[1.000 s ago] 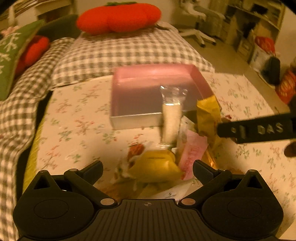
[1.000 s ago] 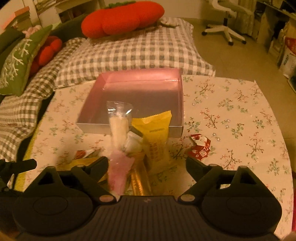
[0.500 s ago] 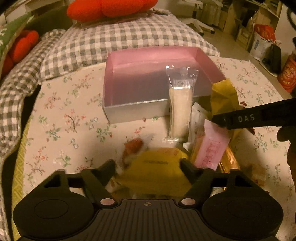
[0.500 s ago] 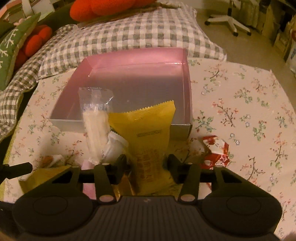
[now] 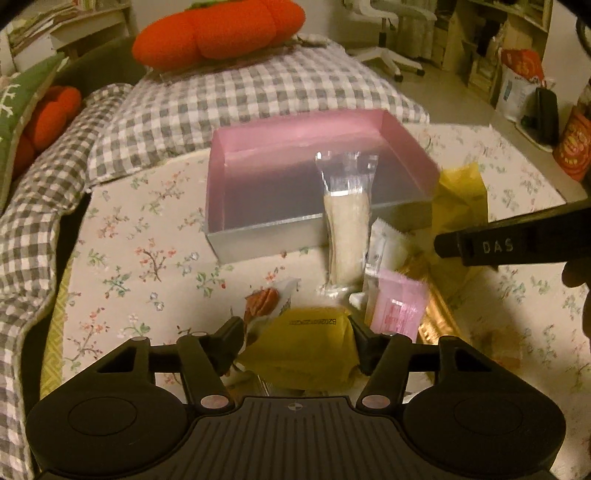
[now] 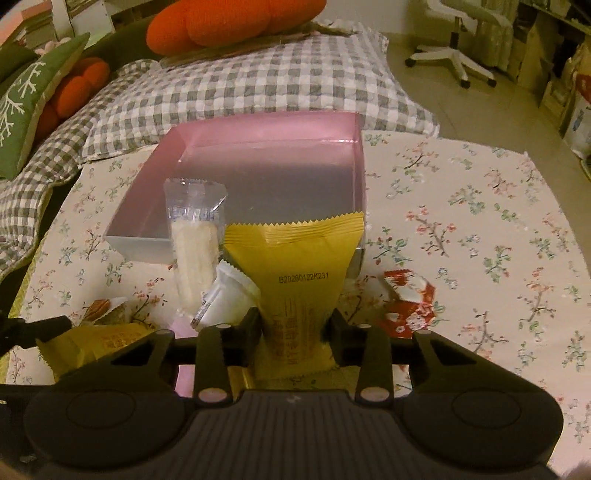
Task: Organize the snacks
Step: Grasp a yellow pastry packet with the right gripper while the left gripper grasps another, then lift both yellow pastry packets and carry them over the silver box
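Warm yellowish light filled the room. A floral tablecloth (image 6: 480, 206) covered the table, and past its far edge lay a grey checked quilt (image 6: 258, 85) bearing an orange pumpkin cushion (image 6: 229, 22). A green cushion (image 6: 26, 107) sat at the left. A white swivel chair base (image 6: 454, 59) stood on the pale floor (image 6: 476, 110), with cluttered shelves (image 5: 491, 44) to the right.

A table (image 6: 480, 229) covered with a floral cloth carries everything. Toward its far side sits a shallow pink box (image 6: 266, 129) with silver outer walls. Just in front of the box lies a heap of snack packets: a clear wrapper with a pale bar (image 6: 194, 243), a small white sachet (image 6: 229, 295), a pink packet (image 5: 397, 304) and a gold one (image 5: 437, 323). A red and white wrapper (image 6: 408, 302) lies to the heap's right, a nut packet (image 5: 264, 301) to its left.
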Demonstrator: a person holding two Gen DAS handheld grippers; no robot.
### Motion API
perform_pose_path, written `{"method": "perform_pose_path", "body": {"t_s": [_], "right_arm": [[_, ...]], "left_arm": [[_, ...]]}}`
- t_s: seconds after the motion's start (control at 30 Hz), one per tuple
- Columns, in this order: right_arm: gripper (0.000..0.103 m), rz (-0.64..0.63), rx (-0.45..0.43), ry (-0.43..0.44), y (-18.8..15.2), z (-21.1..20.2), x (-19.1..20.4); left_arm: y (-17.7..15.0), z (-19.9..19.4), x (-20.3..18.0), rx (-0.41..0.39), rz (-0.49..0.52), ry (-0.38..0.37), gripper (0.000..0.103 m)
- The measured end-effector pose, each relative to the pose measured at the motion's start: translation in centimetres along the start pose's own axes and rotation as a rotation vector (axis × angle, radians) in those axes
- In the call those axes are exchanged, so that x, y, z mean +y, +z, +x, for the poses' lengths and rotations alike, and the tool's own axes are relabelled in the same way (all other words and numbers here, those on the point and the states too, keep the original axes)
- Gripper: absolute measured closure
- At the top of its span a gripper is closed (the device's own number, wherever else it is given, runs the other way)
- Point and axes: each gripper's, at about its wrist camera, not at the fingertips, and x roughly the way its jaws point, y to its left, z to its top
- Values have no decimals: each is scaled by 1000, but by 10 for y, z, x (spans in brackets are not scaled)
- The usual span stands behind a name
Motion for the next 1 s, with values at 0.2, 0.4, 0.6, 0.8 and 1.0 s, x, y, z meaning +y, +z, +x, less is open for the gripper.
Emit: {"method": "perform_pose_path", "body": {"t_s": [0.2, 0.4, 0.6, 0.8, 1.0], "right_arm": [[69, 25, -33, -12, 5, -11, -6], [69, 16, -55, -17, 5, -18, -5], [69, 17, -61, -9, 6, -22, -5], [69, 24, -77, 11, 9, -29, -6], [69, 21, -97, 14, 10, -35, -6]], "left_arm": [[0, -4, 1, -6, -5, -14, 49], [2, -7, 6, -11, -27, -31, 50], [6, -18, 9, -27, -57, -65, 50], [11, -32, 14, -69, -100, -103, 52], [15, -34, 24, -83, -154, -145, 83]]}}
